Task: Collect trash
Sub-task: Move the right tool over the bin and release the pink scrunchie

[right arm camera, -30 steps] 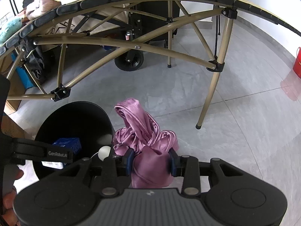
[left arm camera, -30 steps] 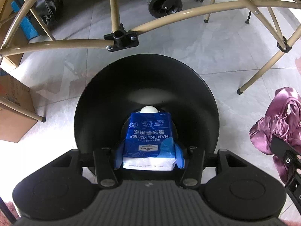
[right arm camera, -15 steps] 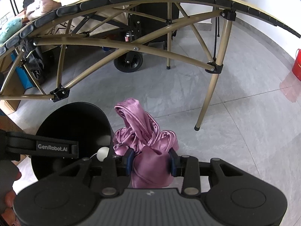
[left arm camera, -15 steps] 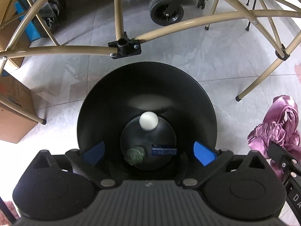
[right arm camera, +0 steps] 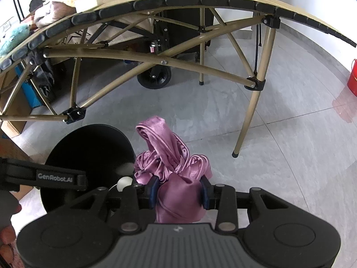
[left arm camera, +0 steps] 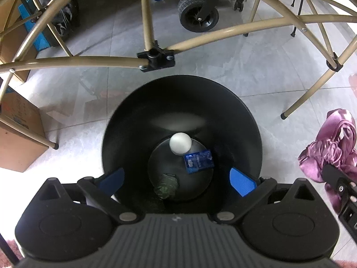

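A black round trash bin [left arm camera: 183, 102] stands on the floor below my left gripper [left arm camera: 176, 179], which is open and empty above its rim. At the bin's bottom lie a blue tissue pack [left arm camera: 198, 161], a white ball [left arm camera: 180, 143] and a dark green crumpled wad [left arm camera: 167, 185]. My right gripper [right arm camera: 179, 193] is shut on a purple satin cloth [right arm camera: 171, 156], held just right of the bin [right arm camera: 89, 147]. The cloth also shows at the right edge of the left wrist view [left arm camera: 332, 147].
A folding table's tan metal legs and braces [left arm camera: 154, 55] cross just beyond the bin. A cardboard box [left arm camera: 17, 131] stands to the left. A black wheel [left arm camera: 198, 15] of a cart is farther back. A red bucket [right arm camera: 352, 78] is at far right.
My left gripper opened and let go of the blue tissue pack, which fell to the bottom of the bin. The right gripper has held the cloth almost still.
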Motion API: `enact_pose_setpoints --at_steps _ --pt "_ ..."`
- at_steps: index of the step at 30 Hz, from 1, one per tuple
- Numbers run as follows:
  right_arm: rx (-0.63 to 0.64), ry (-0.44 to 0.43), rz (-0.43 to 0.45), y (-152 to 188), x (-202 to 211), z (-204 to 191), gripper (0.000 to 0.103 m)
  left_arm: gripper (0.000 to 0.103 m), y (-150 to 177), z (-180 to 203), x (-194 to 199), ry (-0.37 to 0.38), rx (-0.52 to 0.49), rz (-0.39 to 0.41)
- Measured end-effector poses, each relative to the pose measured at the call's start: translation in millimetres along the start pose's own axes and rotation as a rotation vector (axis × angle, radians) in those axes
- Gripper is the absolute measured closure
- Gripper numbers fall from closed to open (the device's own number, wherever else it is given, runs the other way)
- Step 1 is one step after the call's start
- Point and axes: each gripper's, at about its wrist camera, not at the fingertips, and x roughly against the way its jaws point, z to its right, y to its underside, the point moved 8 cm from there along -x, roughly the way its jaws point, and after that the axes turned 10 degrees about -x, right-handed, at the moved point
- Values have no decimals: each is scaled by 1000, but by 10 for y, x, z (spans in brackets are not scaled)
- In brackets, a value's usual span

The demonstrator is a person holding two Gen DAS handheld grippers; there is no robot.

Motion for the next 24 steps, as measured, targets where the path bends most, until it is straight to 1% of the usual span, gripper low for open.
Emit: enact_pose_setpoints --at_steps 10,17,24 --pt "17 -43 0 18 78 -123 68 0 198 -377 168 3 -16 -12" --pt "47 -82 -25 52 72 -346 67 0 305 -655 234 3 14 -12" --pt "78 -124 -50 79 43 -635 67 0 378 -941 269 -25 41 -2"
